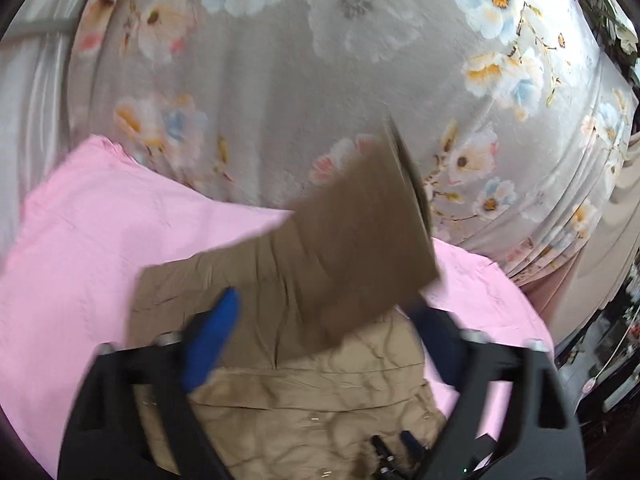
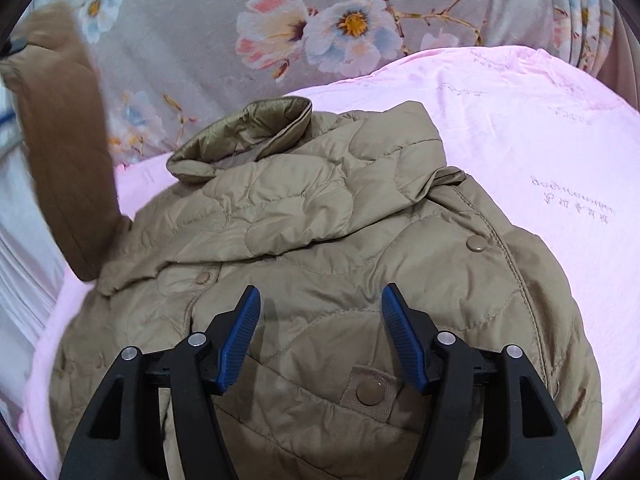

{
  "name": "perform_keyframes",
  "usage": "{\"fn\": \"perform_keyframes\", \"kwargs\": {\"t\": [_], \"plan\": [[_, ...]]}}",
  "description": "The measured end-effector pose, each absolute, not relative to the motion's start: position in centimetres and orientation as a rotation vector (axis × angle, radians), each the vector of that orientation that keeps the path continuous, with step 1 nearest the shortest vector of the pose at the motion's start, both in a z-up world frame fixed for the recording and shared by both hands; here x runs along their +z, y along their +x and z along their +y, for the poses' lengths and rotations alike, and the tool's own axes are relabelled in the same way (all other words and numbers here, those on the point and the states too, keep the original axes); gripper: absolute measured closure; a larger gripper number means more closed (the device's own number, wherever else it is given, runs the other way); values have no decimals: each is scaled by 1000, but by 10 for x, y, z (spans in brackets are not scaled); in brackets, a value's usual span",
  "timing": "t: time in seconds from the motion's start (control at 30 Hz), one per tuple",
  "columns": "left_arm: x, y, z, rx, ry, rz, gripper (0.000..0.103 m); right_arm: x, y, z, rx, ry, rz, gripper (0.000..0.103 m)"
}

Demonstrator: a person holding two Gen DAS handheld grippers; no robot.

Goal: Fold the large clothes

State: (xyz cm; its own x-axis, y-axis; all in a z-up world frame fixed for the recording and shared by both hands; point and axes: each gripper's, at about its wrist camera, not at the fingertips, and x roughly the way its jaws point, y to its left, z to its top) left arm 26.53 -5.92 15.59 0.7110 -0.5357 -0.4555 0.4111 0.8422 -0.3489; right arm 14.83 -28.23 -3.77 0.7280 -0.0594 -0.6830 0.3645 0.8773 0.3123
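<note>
A khaki quilted jacket [image 2: 320,216] lies front up on a pink cloth [image 2: 520,140], its collar [image 2: 248,128] toward the flowered bedspread. My right gripper [image 2: 320,296] hovers open just over the jacket's chest, beside a snap button [image 2: 370,392], with nothing between its blue pads. One brown sleeve [image 2: 64,140] stands lifted at the left of the right wrist view. In the left wrist view that sleeve [image 1: 352,240] is blurred in the air ahead of my left gripper [image 1: 324,320]. Its jaws stand wide and its pads do not touch the cloth. The jacket body [image 1: 312,408] lies below.
The grey flowered bedspread [image 1: 280,100] stretches beyond the pink cloth [image 1: 80,240]. White fabric [image 2: 20,240] lies along the left side. The bed's edge and dark clutter [image 1: 608,340] show at the far right of the left wrist view.
</note>
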Motion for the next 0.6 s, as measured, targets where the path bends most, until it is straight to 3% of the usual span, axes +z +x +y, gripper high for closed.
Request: {"fn": "perform_keyframes", "kwargs": {"t": [0.17, 0.6], "plan": [[95, 288, -65, -500, -262, 712, 13, -34, 133, -298, -248, 559, 632, 29], [-34, 352, 85, -300, -742, 1020, 15, 2, 163, -320, -184, 572, 646, 22]]}}
